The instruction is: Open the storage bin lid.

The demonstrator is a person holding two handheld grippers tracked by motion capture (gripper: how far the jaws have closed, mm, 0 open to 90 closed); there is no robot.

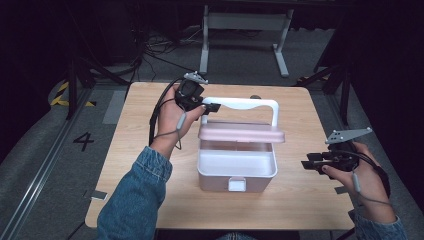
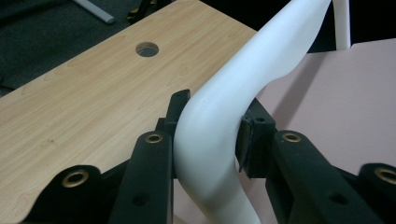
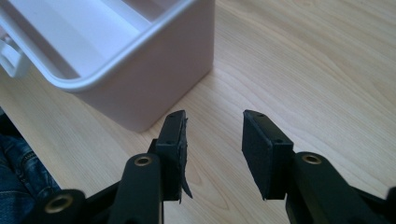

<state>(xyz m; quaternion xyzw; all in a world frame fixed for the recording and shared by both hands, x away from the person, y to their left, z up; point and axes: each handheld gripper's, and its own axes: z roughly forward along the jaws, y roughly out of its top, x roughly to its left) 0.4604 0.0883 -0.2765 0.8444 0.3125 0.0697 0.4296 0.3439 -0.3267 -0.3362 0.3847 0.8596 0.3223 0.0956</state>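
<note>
A pink box (image 1: 237, 170) with a white latch (image 1: 236, 184) at its front stands mid-table, its pink lid (image 1: 242, 132) raised partway over the opening. A white handle (image 1: 246, 104) arches up from the lid. My left gripper (image 1: 210, 107) is shut on the left corner of that white handle (image 2: 219, 126), both pads pressed against it. My right gripper (image 1: 311, 164) hovers open to the right of the box, a hand's width away, nothing between its jaws. In the right gripper view the open right gripper (image 3: 212, 144) faces the box's corner (image 3: 154, 84).
The wooden table (image 1: 150, 150) has a round cable hole (image 2: 147, 49) near its far edge. Bare wood lies left, right and in front of the box. A white desk frame (image 1: 245, 30) and cables sit on the floor beyond.
</note>
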